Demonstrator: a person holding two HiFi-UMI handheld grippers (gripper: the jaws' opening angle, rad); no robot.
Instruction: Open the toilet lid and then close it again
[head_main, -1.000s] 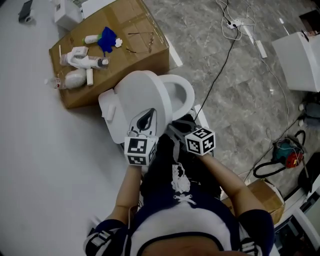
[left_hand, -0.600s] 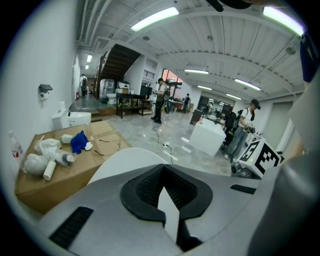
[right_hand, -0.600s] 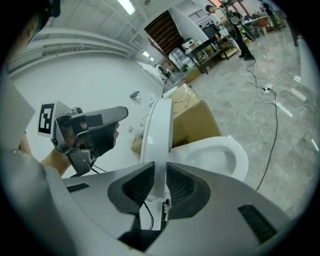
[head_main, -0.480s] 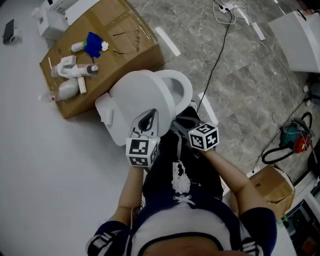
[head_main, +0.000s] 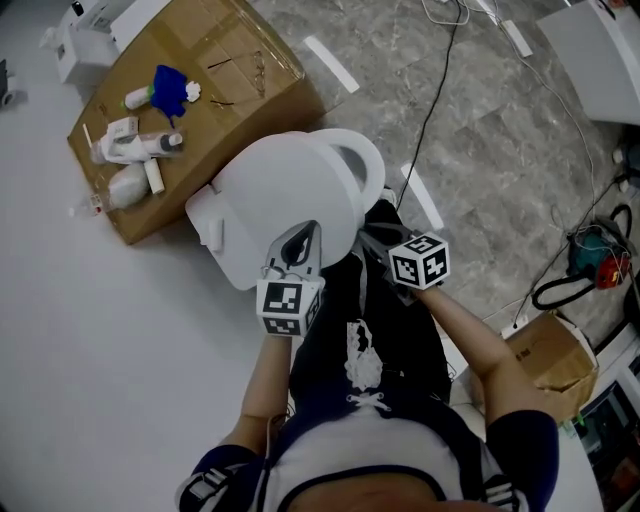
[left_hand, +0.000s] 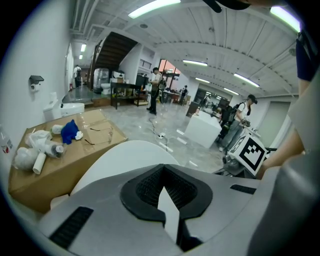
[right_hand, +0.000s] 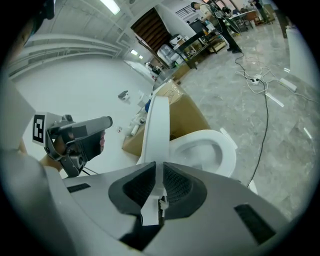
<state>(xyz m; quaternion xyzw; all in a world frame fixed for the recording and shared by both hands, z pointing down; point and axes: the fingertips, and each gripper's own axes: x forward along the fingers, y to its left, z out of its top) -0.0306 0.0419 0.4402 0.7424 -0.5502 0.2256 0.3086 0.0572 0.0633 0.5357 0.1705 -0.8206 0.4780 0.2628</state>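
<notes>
The lid (head_main: 280, 190) is lower now than it was a moment ago. Then it stood up more, and you could see a lot of the bowl (head_main: 368, 168). Now it leans over the bowl and hides most of it. Both grippers have come down with it. So I think the opening part is done and the closing is half way. The lid is not flat yet.

The right gripper (head_main: 368, 238) has its fingers squeezed on the edge of the lid. The left gripper (head_main: 302, 233) has its fingers squeezed tight with nothing in them. It sits over the back of the lid. I cannot tell if it is pushing on it.

The head view looks down on both grippers, the toilet and the box (head_main: 180, 110) next to it. It does not show the grip. The right gripper view does: the lid is seen thin, from its edge, and goes right in between the fingers, with the open bowl beside it. The left gripper view shows only the smooth back of the lid past its shut fingers. It also shows people far off across the room.
</notes>
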